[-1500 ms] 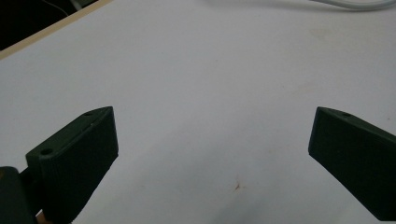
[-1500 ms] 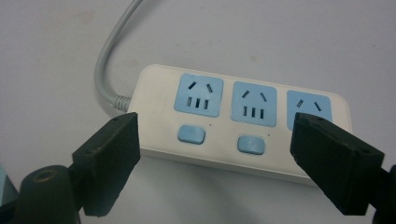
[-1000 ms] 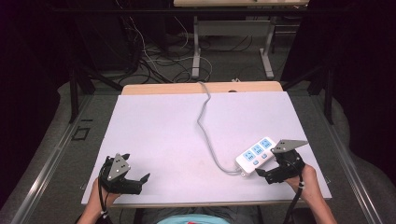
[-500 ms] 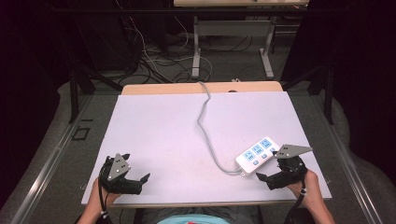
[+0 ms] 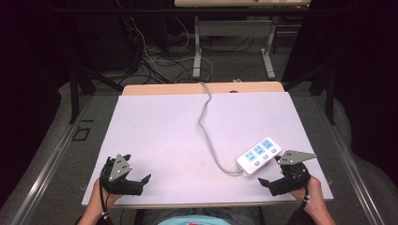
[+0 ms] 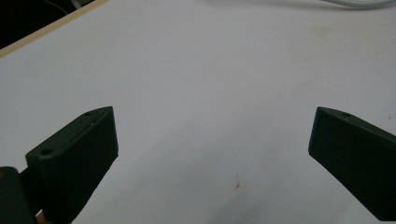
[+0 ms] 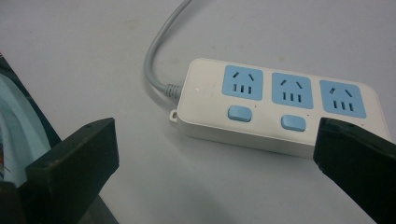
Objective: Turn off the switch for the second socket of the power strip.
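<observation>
— Dark room, cables on the floor, white table (image 5: 155,126). Where's the strip?

— Near the right corner: a white plastic strip (image 5: 259,155), three blue sockets, grey cord (image 5: 206,123) snaking away.

— The tongs?

— Left tongs (image 5: 141,180) gape wide over bare table, holding nothing. Right tongs (image 5: 270,180) also wide, empty, just beside the strip.

— Which step?

— Seemingly approach. Next, I'd guess, straddle the smooth, rounded body and close squarely.

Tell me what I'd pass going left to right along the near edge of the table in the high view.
left gripper → bare stretch of white table → grey cord → white power strip → right gripper
</observation>
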Demonstrator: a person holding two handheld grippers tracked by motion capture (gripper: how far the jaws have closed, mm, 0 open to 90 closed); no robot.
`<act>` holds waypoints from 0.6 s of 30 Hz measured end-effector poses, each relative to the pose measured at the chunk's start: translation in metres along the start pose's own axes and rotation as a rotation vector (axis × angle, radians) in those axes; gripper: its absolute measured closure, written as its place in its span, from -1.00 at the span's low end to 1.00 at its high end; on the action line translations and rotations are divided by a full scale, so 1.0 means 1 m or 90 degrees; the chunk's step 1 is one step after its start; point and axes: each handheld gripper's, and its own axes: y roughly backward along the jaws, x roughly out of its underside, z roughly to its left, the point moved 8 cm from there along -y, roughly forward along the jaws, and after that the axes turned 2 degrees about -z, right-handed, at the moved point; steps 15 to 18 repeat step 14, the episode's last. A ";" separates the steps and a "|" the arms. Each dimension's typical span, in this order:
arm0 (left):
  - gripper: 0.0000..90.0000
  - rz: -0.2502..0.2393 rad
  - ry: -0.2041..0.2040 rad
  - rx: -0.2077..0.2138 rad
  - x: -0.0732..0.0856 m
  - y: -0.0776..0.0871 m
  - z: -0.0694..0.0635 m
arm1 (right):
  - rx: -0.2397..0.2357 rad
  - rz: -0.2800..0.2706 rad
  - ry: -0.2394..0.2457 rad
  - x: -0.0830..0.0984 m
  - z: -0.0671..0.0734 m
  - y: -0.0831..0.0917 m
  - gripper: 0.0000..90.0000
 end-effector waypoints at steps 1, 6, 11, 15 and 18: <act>-0.97 0.000 0.001 0.000 0.000 0.000 0.000 | 0.007 -0.003 -0.004 0.000 0.000 0.000 -1.00; -0.97 0.003 0.003 0.003 0.001 -0.001 0.000 | 0.005 -0.001 -0.004 0.001 0.001 -0.001 -1.00; -0.97 0.005 0.001 0.004 0.001 -0.002 0.000 | 0.002 0.003 -0.001 0.002 0.001 -0.001 -1.00; -0.97 0.005 -0.002 0.005 0.001 -0.002 0.000 | 0.004 0.000 -0.002 0.002 0.001 -0.001 -1.00; -0.97 0.005 -0.002 0.005 0.001 -0.002 0.000 | 0.004 0.000 -0.002 0.002 0.001 -0.001 -1.00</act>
